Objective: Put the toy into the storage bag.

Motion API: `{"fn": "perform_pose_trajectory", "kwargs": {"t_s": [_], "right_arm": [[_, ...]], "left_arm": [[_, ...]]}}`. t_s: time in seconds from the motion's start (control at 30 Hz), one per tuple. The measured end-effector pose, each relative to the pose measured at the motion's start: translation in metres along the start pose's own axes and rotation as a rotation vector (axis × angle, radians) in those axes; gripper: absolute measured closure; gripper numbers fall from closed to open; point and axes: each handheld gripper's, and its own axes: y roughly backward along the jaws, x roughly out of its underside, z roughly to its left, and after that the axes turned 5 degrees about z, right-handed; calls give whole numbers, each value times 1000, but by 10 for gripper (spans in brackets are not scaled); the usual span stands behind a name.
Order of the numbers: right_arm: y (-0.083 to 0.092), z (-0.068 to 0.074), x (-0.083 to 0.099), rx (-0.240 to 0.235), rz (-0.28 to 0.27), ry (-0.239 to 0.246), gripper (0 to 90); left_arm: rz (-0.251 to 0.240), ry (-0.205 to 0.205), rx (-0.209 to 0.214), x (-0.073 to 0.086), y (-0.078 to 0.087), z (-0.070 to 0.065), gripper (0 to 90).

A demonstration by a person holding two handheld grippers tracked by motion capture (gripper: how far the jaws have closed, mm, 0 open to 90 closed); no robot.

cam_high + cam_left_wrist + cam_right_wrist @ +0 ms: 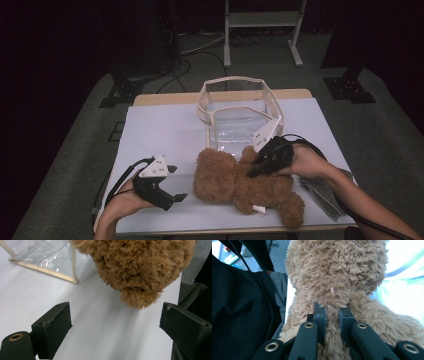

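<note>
Right at my own black jaws in the right gripper view: my right gripper (332, 317) is pinched narrow on a tuft of the fluffy brown plush teddy bear (337, 282), fur squeezed btw the two pads, bear's round head just beyond the jaw tips. From above, that right gripper (256, 167) sits on top of the bear (245, 185), which lies on its side on the white table top (165, 130), head pointing twd my left jaws, legs twd the near right corner, small white tag showing at its near edge.

My left gripper (175, 182) rests w/ jaws wide, nothing btw them, bare table under the gap. In the left gripper view the pads (58, 325) stand far apart & the bear's head (135, 267) hangs just ahead of the gap, not touching either pad.

Clear plastic bin w/ cream fabric trim (240, 107) stands upright & open beyond my right jaws, just behind the bear; its near corner (50, 262) shows ahead-left of my left jaws.

Crumpled grey cloth (322, 192) lies behind my right gripper, under my right forearm, at the table edge
</note>
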Motion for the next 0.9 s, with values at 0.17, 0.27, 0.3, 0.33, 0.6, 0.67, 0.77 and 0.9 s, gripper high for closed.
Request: {"fn": "perform_pose_trajectory", "kwargs": {"t_s": [0.17,0.27,0.3,0.33,0.6,0.67,0.77,0.9], "right_arm": [[0,0,0,5,-9,-2,812],[1,2,-1,5,-14,5,813],[2,3,-2,7,-12,5,815],[3,3,-2,6,-19,6,815],[10,6,-5,12,-31,0,815],[14,7,-7,6,-34,2,816],[20,8,-11,12,-39,9,816],[30,8,-14,18,-56,-2,815]], "left_arm": [[0,-4,-6,0,2,0,90],[-3,-3,-7,0,3,0,90],[0,-4,-8,0,3,0,90],[0,-2,-7,0,3,0,90],[1,7,-13,3,4,3,90],[0,3,-15,3,5,3,90],[-3,6,-14,3,6,3,90],[-2,9,-16,5,8,4,90]]}}
